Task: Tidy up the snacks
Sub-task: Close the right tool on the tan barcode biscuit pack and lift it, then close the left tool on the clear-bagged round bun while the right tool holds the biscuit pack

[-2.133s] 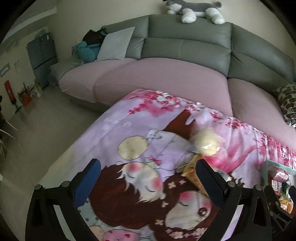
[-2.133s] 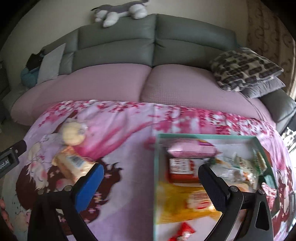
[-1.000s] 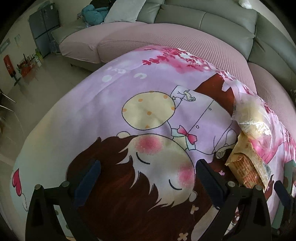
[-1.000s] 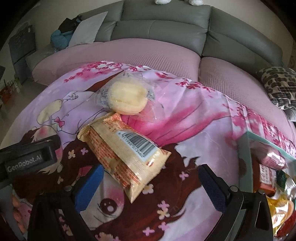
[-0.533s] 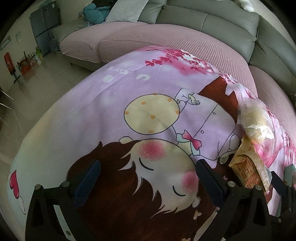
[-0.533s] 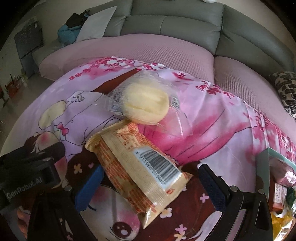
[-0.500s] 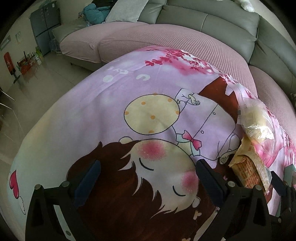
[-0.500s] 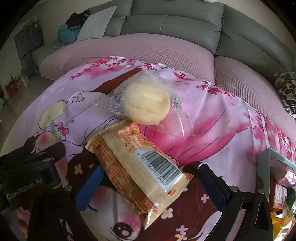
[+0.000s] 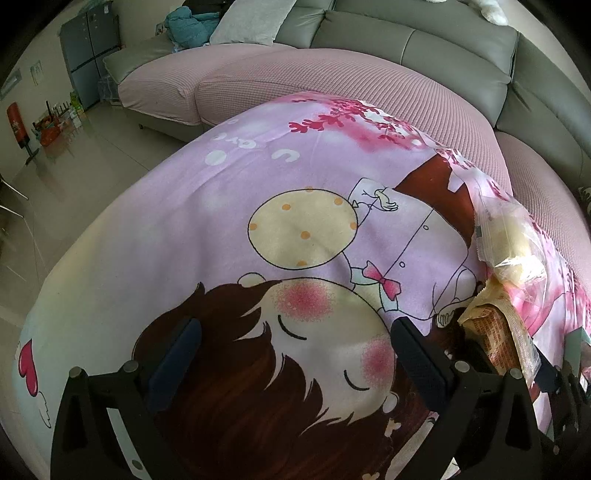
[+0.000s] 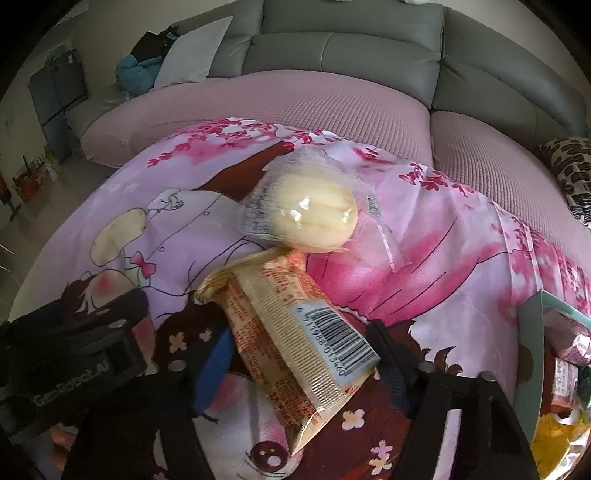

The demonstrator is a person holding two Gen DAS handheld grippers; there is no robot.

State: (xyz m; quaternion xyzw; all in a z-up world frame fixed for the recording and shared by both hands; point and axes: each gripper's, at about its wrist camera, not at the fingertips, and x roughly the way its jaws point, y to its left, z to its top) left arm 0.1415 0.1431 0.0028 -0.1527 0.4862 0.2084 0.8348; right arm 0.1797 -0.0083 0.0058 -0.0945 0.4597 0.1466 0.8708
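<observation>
A grey sofa [image 9: 424, 48] with pink seat covers [image 9: 332, 81] curves behind the cartoon-print cloth [image 9: 229, 206]. On the sofa's far left end lie a pale cushion [image 9: 251, 22] and a teal bundle [image 9: 188, 24]. Left of the sofa, a dark cabinet [image 9: 90, 51] stands on the tiled floor [image 9: 74, 177]. At the sofa's right end rests a spotted pillow [image 10: 570, 173].

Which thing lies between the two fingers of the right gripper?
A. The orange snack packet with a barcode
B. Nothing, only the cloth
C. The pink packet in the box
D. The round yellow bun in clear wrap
A: in the right wrist view the orange snack packet sits between the fingers of the right gripper, whose jaws are closing, while the wrapped bun lies beyond it on the cloth.
</observation>
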